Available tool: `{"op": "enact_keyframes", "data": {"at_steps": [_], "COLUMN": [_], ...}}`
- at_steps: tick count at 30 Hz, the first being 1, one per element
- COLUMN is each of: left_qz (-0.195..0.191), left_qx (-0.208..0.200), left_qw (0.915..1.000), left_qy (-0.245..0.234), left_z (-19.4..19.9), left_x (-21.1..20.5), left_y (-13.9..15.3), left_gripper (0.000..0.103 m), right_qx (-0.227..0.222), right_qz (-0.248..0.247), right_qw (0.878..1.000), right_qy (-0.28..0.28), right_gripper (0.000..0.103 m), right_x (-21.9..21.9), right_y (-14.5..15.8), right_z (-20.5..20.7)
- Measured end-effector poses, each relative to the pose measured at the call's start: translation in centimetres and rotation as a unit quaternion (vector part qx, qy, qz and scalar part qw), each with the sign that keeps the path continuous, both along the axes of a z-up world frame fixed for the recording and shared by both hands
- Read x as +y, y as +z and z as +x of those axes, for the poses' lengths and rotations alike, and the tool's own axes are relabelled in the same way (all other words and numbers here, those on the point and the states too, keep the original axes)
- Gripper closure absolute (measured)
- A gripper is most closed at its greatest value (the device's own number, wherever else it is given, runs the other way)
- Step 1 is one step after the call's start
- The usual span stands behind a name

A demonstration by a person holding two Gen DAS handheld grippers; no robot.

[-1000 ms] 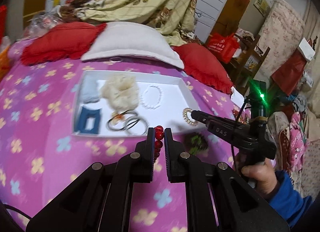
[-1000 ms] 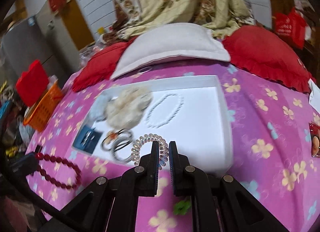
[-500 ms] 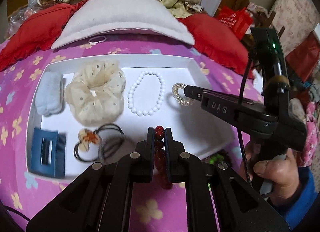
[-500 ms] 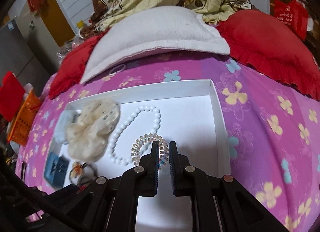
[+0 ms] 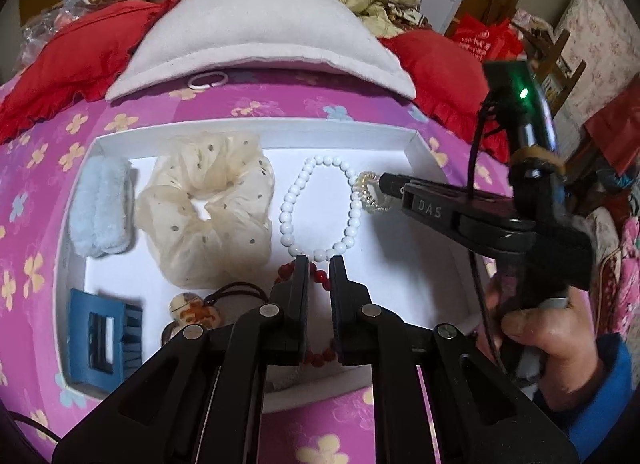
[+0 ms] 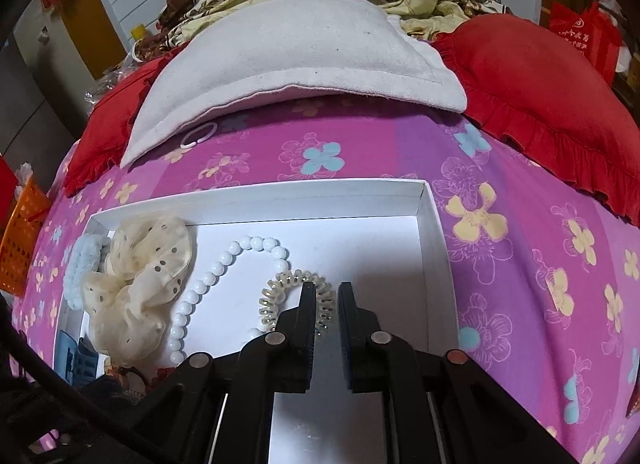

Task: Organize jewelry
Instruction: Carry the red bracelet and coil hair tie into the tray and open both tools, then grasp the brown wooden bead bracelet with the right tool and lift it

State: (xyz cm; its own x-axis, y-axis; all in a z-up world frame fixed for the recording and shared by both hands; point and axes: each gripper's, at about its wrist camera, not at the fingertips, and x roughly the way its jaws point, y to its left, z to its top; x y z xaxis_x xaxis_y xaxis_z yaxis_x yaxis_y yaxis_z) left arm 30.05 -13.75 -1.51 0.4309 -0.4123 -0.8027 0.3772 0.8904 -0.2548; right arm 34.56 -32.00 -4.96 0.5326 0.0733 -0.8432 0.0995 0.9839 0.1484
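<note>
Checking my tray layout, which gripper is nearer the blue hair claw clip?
Left. The left gripper sits over the tray's near middle, just right of the blue hair claw clip. The right gripper is at the spiral hair tie, beyond the white bead bracelet.

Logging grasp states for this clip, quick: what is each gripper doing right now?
Left gripper: shut on the red bead bracelet, over the white tray.
Right gripper: jaws opening, the clear coil hair tie beside the left jaw, no longer pinched.

Left gripper pinched shut, right gripper with jaws opening, both angled steeply downward.
</note>
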Motion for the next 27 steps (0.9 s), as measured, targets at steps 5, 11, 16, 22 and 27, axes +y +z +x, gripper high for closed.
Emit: {"op": "enact_keyframes", "data": {"at_steps": [5,11,16,22,27], "left_qz": [-0.003,0.001,0.000,0.015,0.020], "left_qx": [-0.021,-0.043,-0.044,-0.024,-0.011], "left_qw": [0.9997,0.9988,0.9985,0.9987,0.9979], "left_qy": [0.014,0.022,0.032,0.041,0.061], "left_z": [-1.9,-6.5,-11.3,-14.9,-16.9], "left_x": [1.1,3.2,5.2,6.5,8.3], "left_y": [2.2,4.0,3.5,1.5,0.4], "left_gripper": [0.094,0.090,0.081,0.081,0.081], "right_qx": [-0.026,-0.068,-0.066,-0.033,-0.029], "right_qz": [0.009,0.019,0.032,0.051,0.036], "right_qw": [1.000,0.997,0.997,0.998,0.999], "right_qy": [-0.004,0.002,-0.001,-0.015,-0.016], "right_gripper": [0.068,0.068,0.068,0.074,0.080], "right_x": [-0.8,-2.8,-4.6,-5.0,-3.4], "right_y": [2.2,5.6,4.9,0.6,-1.4], "right_z": [-2.0,-8.6,-14.3,-17.3,-18.0]}}
